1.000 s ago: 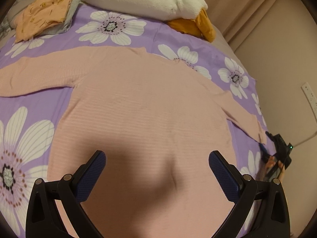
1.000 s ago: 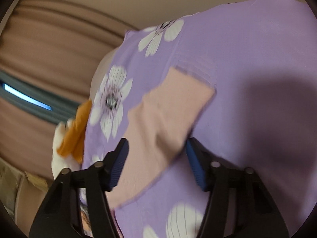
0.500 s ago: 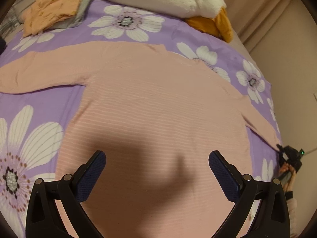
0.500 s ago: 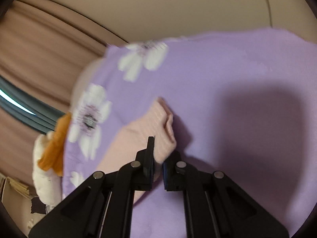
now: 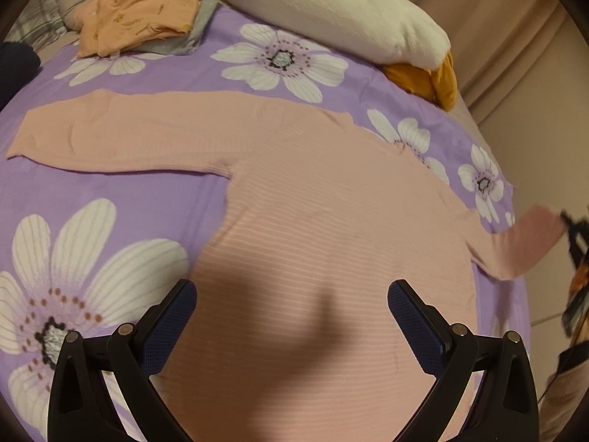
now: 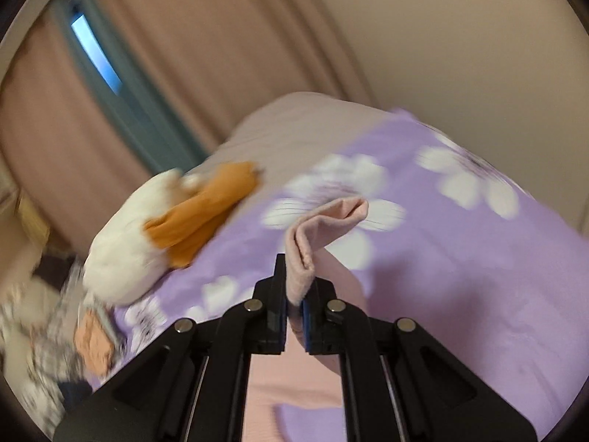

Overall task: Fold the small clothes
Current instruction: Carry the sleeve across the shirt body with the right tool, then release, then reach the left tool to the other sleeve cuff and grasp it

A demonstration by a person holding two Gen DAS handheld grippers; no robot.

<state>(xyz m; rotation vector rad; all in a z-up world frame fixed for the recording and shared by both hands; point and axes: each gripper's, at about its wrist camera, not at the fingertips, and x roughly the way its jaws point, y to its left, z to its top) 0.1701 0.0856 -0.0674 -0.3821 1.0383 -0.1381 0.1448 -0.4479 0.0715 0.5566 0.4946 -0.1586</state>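
A pink long-sleeved sweater (image 5: 313,221) lies flat on the purple flowered bedspread (image 5: 121,191). Its left sleeve (image 5: 110,140) stretches out to the left. My left gripper (image 5: 291,313) is open and empty, hovering over the sweater's lower body. My right gripper (image 6: 294,294) is shut on the cuff of the right sleeve (image 6: 324,228) and holds it lifted off the bed. In the left wrist view that sleeve (image 5: 530,243) rises at the right edge, with the right gripper (image 5: 574,232) at its end.
A white and orange plush toy (image 5: 349,11) lies at the head of the bed; it also shows in the right wrist view (image 6: 158,235). Folded orange and grey clothes (image 5: 143,11) sit at the back left. Curtains (image 6: 184,73) and a wall stand beyond the bed.
My right gripper closed on the right sleeve cuff and has lifted it off the bed, swinging toward the sweater. My left gripper has drifted slightly over the sweater, still open.
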